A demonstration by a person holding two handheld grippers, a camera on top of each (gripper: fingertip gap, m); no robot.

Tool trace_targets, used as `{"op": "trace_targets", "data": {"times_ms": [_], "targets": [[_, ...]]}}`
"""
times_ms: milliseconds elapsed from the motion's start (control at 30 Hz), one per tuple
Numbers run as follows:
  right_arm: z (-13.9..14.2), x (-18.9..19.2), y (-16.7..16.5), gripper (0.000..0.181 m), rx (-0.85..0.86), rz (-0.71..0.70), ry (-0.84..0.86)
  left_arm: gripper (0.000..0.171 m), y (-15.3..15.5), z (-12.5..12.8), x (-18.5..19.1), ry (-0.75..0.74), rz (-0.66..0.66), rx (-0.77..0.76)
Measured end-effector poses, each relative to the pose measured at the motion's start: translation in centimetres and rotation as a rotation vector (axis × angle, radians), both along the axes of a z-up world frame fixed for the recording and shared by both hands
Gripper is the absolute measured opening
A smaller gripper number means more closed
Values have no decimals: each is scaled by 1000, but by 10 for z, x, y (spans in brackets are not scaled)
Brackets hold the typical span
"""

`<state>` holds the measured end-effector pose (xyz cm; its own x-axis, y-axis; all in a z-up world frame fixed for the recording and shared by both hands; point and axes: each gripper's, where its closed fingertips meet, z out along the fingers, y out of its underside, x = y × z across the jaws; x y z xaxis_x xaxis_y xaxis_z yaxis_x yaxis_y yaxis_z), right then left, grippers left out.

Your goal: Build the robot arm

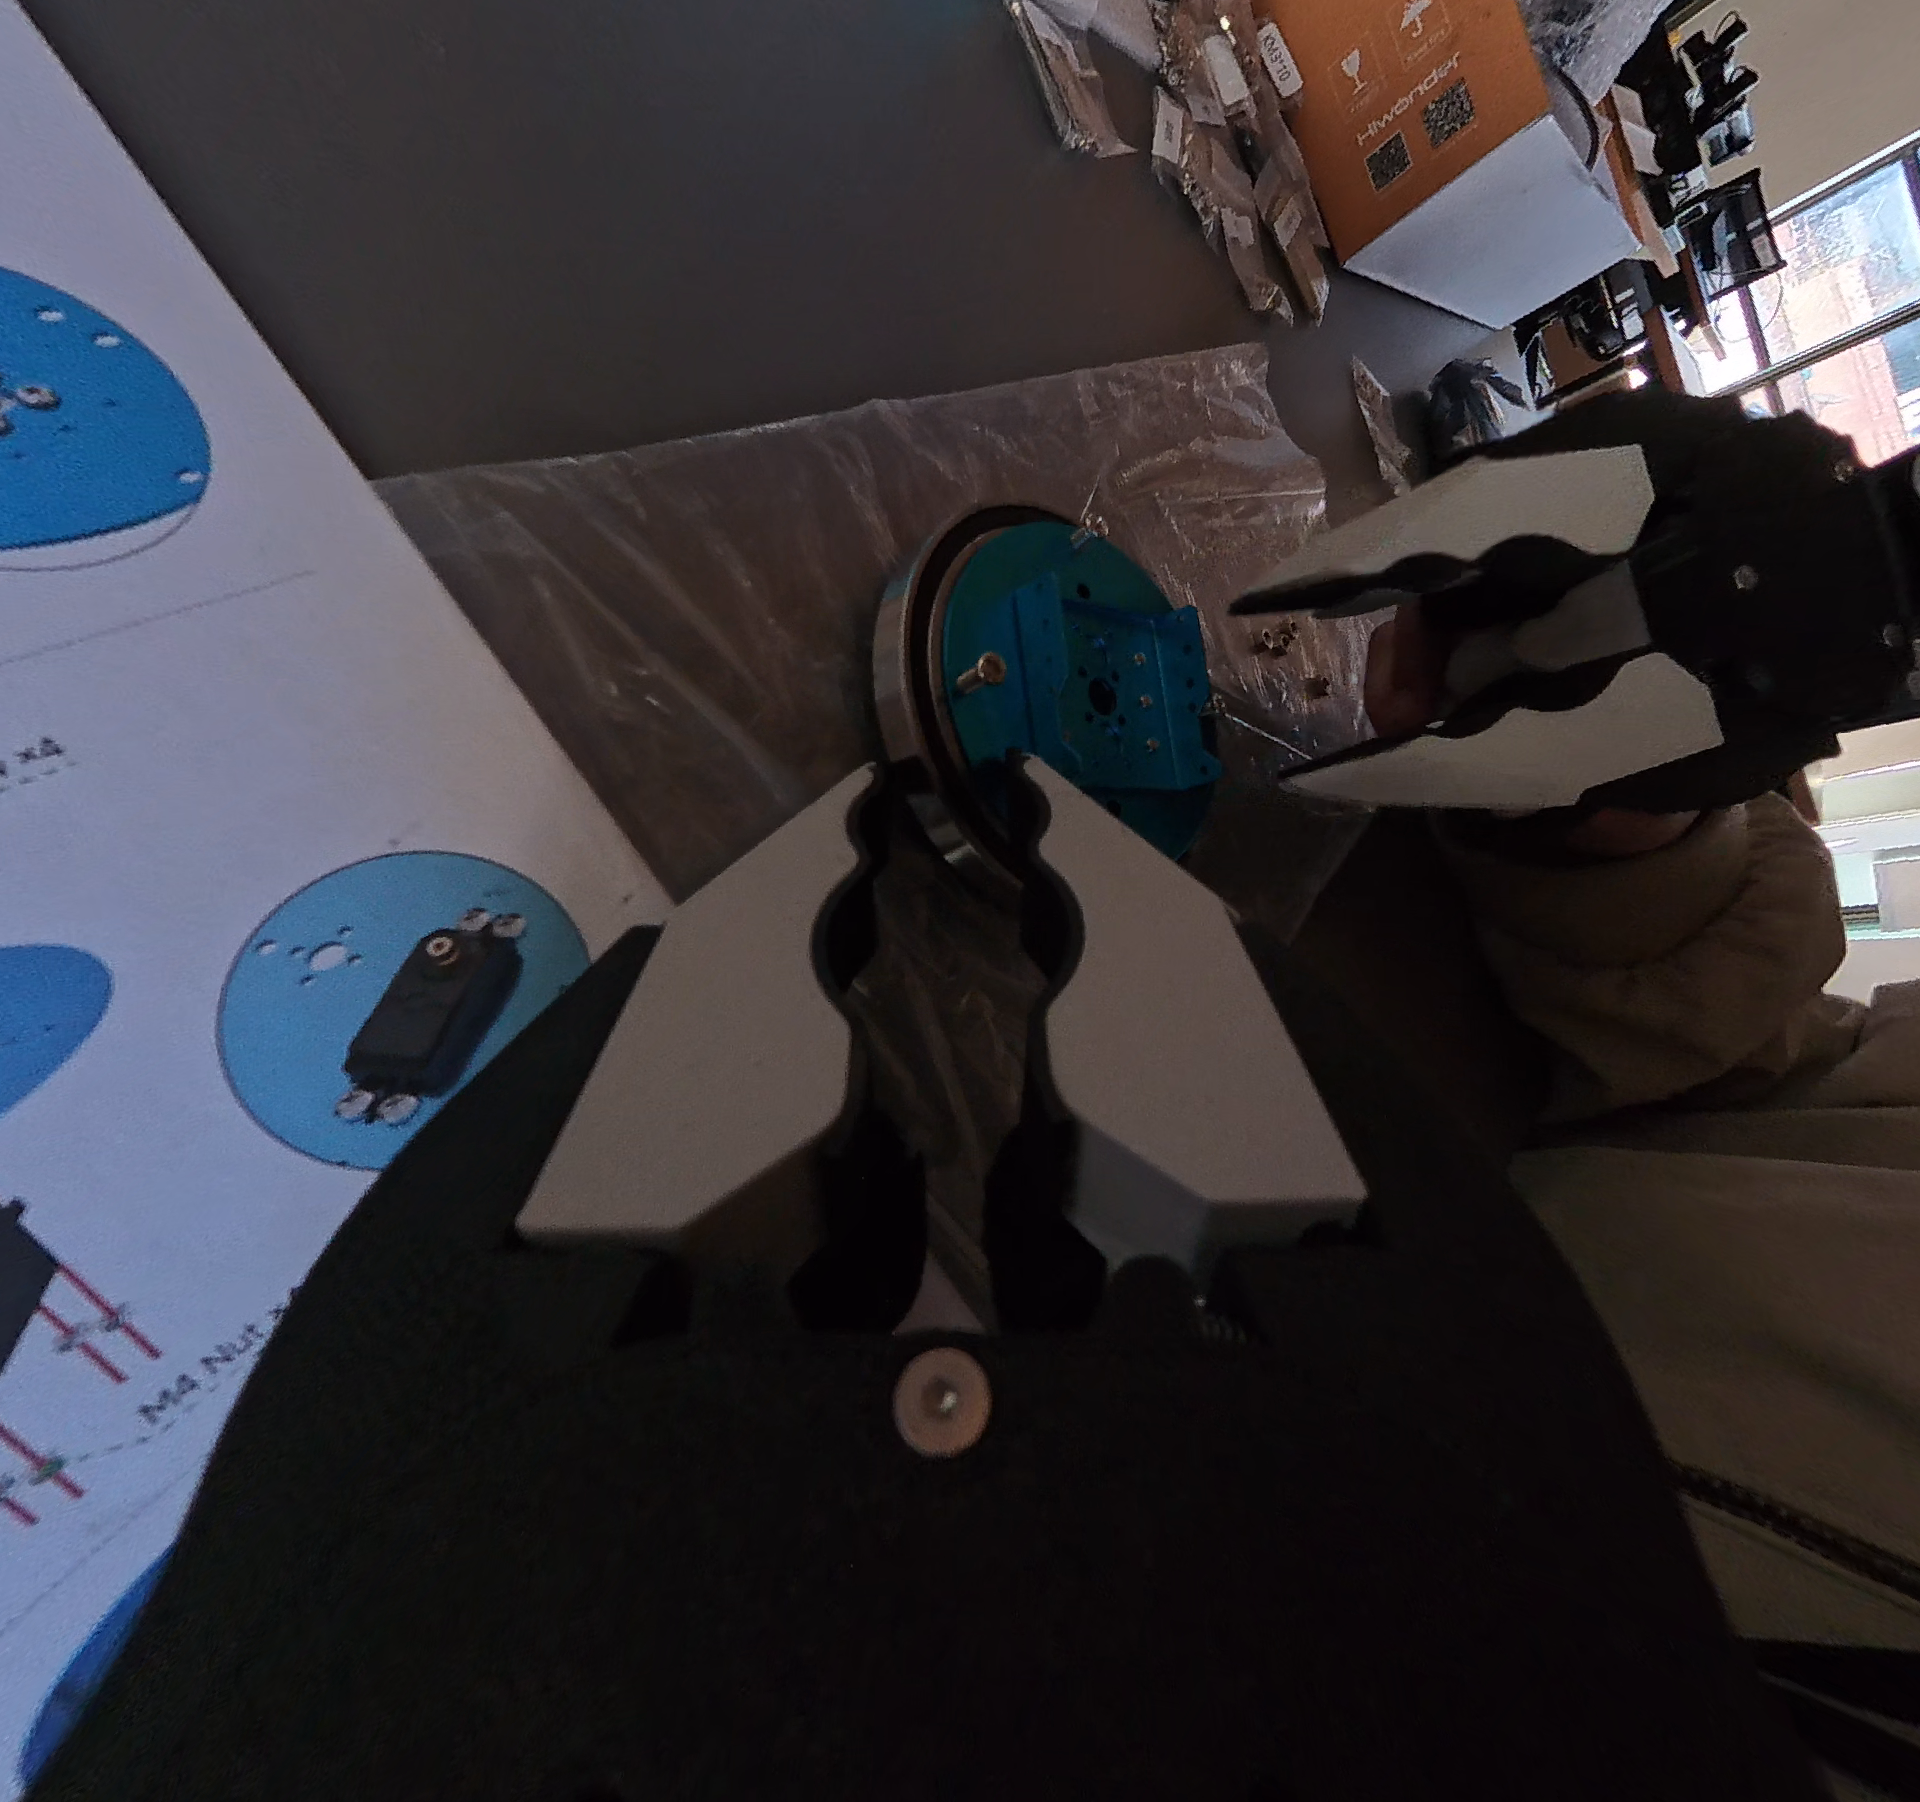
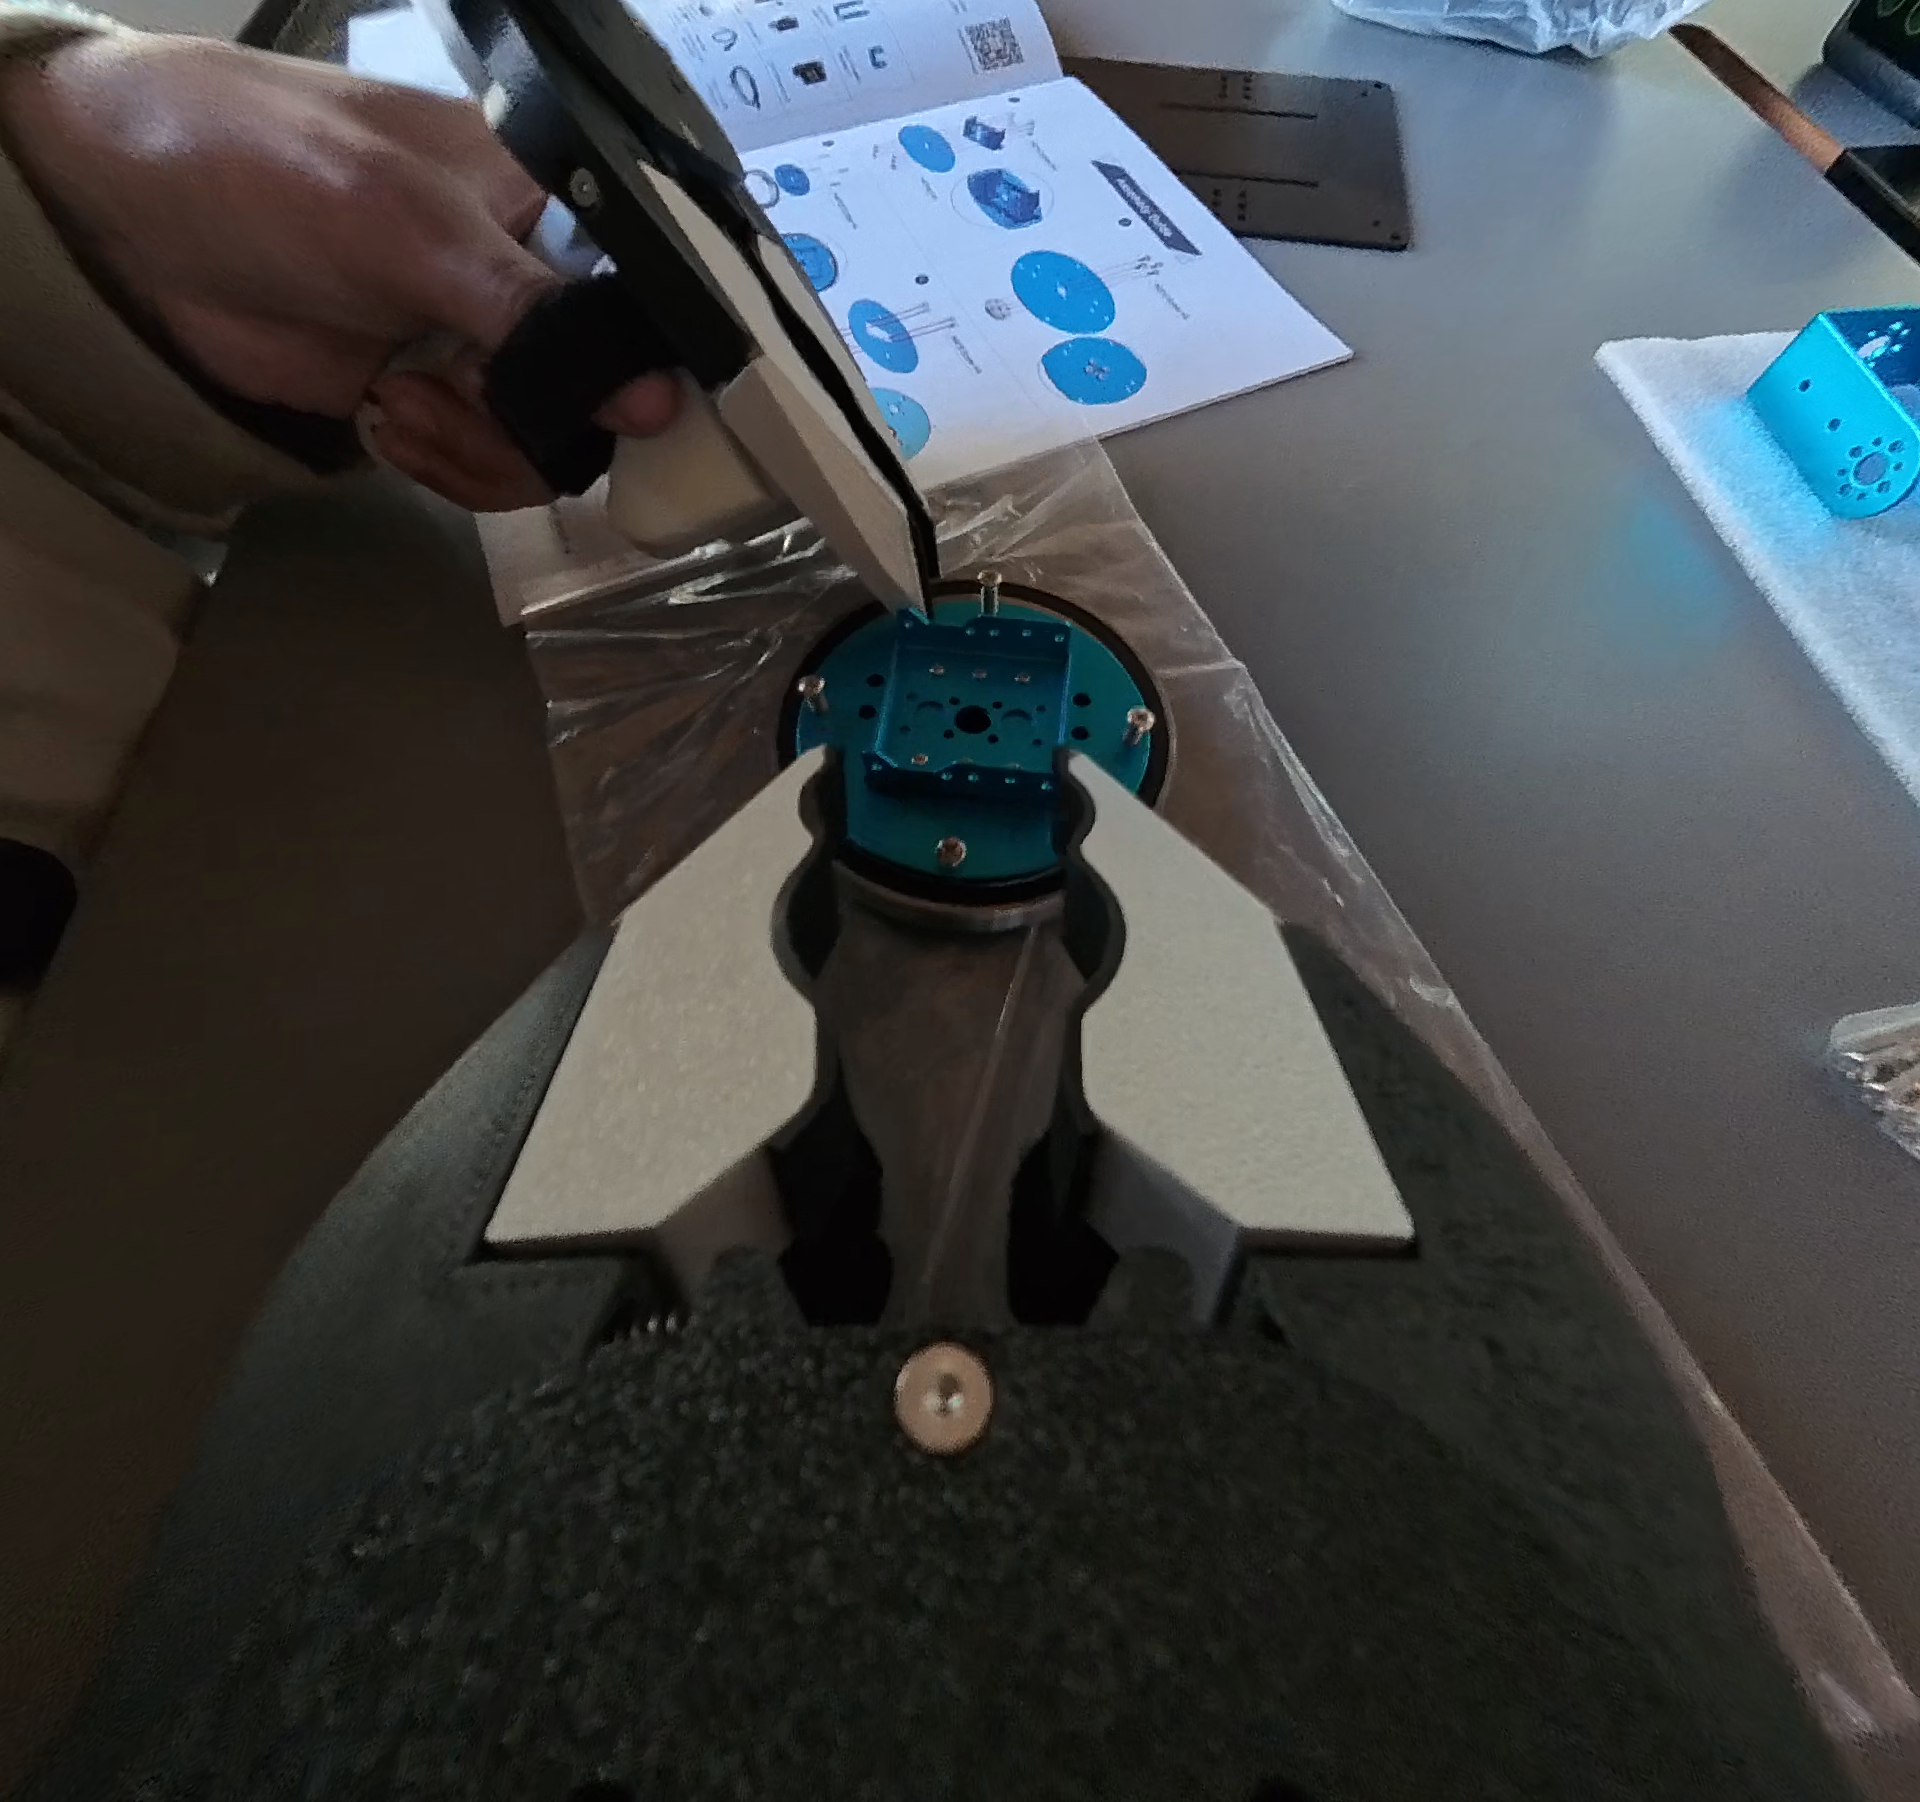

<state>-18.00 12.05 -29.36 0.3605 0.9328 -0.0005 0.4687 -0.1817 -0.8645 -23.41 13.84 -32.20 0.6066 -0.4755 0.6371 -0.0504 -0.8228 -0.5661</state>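
A blue round disc (image 2: pixel 1112 703) with a blue U-bracket (image 2: pixel 935 703) on top sits in a silver ring (image 1: pixel 896 651) on a clear plastic bag (image 2: pixel 665 651). Several screws (image 2: pixel 949 850) stand up from the disc. My left gripper (image 1: pixel 961 773) straddles the rim of the ring and disc (image 1: pixel 997 589) and is closed on it. In the right wrist view it (image 2: pixel 920 599) comes in from the upper left. My right gripper (image 2: pixel 940 763) is open, its jaws either side of the bracket's near wall. In the left wrist view it (image 1: pixel 1259 694) stands just beside the bracket (image 1: pixel 1101 692).
An open instruction booklet (image 2: pixel 1039 225) lies beyond the assembly, with a black plate (image 2: pixel 1278 157) behind it. Another blue bracket (image 2: pixel 1839 422) rests on white foam (image 2: pixel 1714 464) at the right. An orange box (image 1: pixel 1392 59) and small parts bags (image 1: pixel 1226 121) lie farther off. Small loose nuts (image 1: pixel 1283 632) lie on the plastic. The left gripper's tips are roughly 7 cm from the right gripper's. To the black plate (image 2: pixel 1278 157): left tips about 25 cm, right tips about 30 cm.
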Motion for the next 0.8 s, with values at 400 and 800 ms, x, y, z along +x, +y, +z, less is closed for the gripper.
{"op": "trace_targets", "data": {"times_ms": [400, 800], "targets": [[-13, 7, -3, 17, 14, 9, -85, 23, -1, 2, 1, -22, -4, -5], [-24, 2, -2, 18, -62, -6, -82, 21, -3, 2, 3, -61, -21, -32]]}}
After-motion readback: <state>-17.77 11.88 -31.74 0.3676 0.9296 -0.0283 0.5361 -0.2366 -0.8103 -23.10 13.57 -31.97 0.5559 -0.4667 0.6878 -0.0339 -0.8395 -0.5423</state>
